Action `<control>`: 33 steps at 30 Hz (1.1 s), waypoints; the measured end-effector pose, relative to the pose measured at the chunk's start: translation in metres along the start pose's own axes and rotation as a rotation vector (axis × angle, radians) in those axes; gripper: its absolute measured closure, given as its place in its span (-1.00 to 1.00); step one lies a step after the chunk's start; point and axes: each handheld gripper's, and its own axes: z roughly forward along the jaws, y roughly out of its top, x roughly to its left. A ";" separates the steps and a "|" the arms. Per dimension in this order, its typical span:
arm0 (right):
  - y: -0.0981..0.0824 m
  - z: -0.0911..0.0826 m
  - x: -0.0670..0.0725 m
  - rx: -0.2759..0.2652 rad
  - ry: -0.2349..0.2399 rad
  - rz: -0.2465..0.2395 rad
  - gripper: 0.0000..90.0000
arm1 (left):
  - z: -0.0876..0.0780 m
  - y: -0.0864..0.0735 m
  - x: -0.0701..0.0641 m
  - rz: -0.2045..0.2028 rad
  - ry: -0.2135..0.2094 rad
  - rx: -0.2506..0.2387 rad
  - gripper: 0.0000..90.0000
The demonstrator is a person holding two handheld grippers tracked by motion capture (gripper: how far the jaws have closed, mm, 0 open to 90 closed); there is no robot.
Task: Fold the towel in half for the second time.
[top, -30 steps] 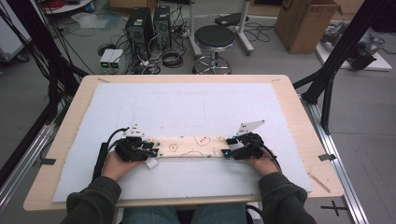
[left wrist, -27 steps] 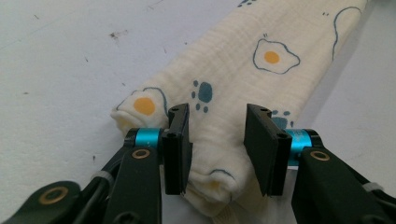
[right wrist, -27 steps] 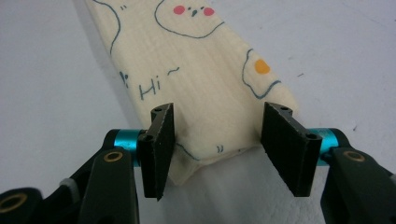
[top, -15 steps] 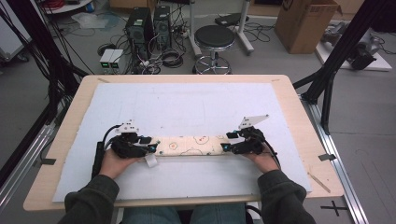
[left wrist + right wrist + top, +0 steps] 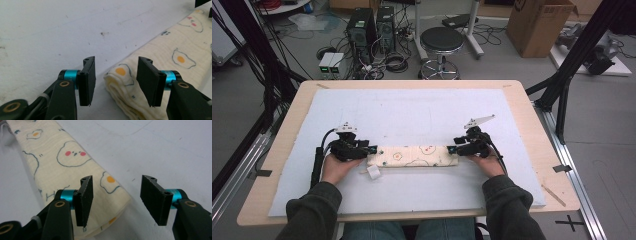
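High view: a wooden table (image 5: 532, 107) carries a large white mat (image 5: 412, 115) that covers most of its top. Near the person's edge of the mat lies a folded cream cloth (image 5: 414, 156), a long narrow strip printed with fried eggs and small faces, running crosswise between the two hands. A small white tag (image 5: 373, 171) sticks out from the cloth's lower left corner.

The left gripper (image 5: 362, 149) sits at the cloth's left end and the right gripper (image 5: 458, 147) at its right end, each pointing inward along the strip.

In the left gripper view the left gripper (image 5: 113, 80) has just been opening; its jaws stand apart, with the rolled left end of the cloth (image 5: 175, 65) just beyond the gap and no pad pressing on it.

In the right gripper view the right gripper (image 5: 113, 200) has just narrowed a little, yet its jaws are still parted. The cloth's (image 5: 65, 160) right end lies below and behind the left-hand pad, and the other pad hangs over bare mat (image 5: 162, 147).
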 end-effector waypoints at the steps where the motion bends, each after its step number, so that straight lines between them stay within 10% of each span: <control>1: 0.000 0.001 -0.001 0.006 -0.001 0.009 0.01 | 0.001 -0.001 0.000 -0.005 -0.003 0.007 0.10; 15: -0.001 0.008 0.000 0.057 0.059 0.013 0.73 | 0.002 -0.002 -0.001 0.021 -0.043 0.032 0.73; 33: 0.012 -0.005 0.003 0.027 0.049 -0.016 0.80 | -0.005 0.008 0.000 0.000 -0.040 -0.046 0.83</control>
